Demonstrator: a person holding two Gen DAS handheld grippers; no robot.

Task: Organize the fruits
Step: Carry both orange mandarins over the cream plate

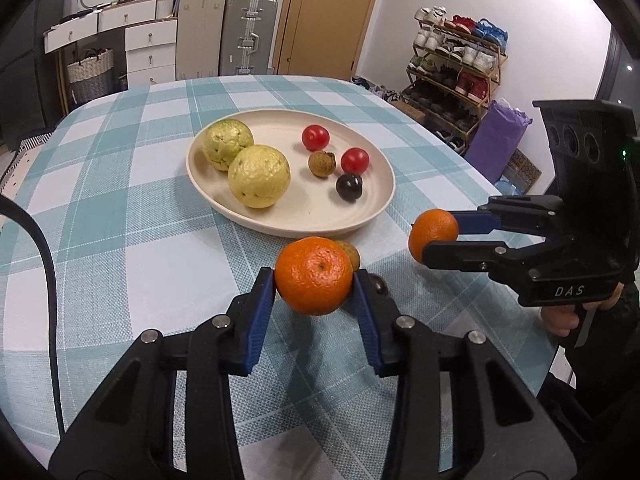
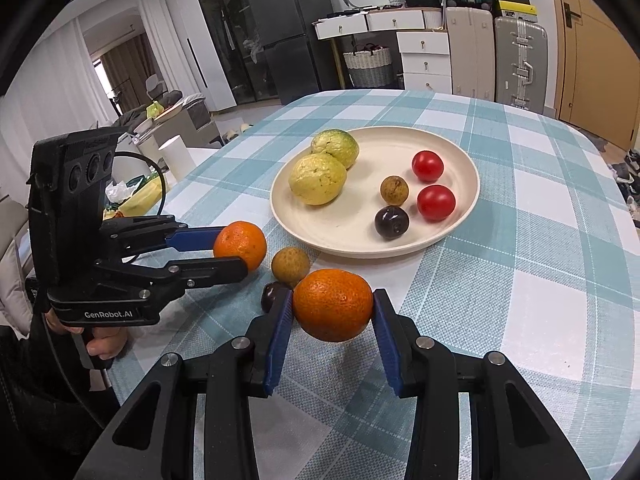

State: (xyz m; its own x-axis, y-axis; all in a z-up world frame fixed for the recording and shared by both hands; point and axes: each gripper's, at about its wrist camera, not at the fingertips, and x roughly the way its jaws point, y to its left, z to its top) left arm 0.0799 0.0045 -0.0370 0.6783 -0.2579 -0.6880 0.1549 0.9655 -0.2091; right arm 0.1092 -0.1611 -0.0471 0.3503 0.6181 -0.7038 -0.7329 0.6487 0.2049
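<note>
My left gripper [image 1: 314, 280] is shut on an orange [image 1: 314, 276], its blue pads pressing on both sides, just in front of the cream plate [image 1: 360, 224]. My right gripper [image 2: 332, 308] is shut on a second orange [image 2: 332, 304], held slightly above the cloth. Each view also shows the other gripper from the side: the right gripper [image 1: 440, 236] with its orange [image 1: 434, 232], and the left gripper [image 2: 232, 254] with its orange [image 2: 240, 242]. A loose longan [image 2: 290, 266] and a dark plum [image 2: 272, 296] lie on the cloth between the two grippers.
The plate [image 2: 400, 246] holds two yellow-green guavas [image 2: 318, 179], two red tomatoes [image 2: 436, 202], a longan [image 2: 394, 190] and a dark plum [image 2: 391, 222]. A checked cloth [image 2: 520, 280] covers the table. A black cable [image 1: 44, 248] crosses the table's left side. A hand [image 2: 104, 344] holds the left gripper.
</note>
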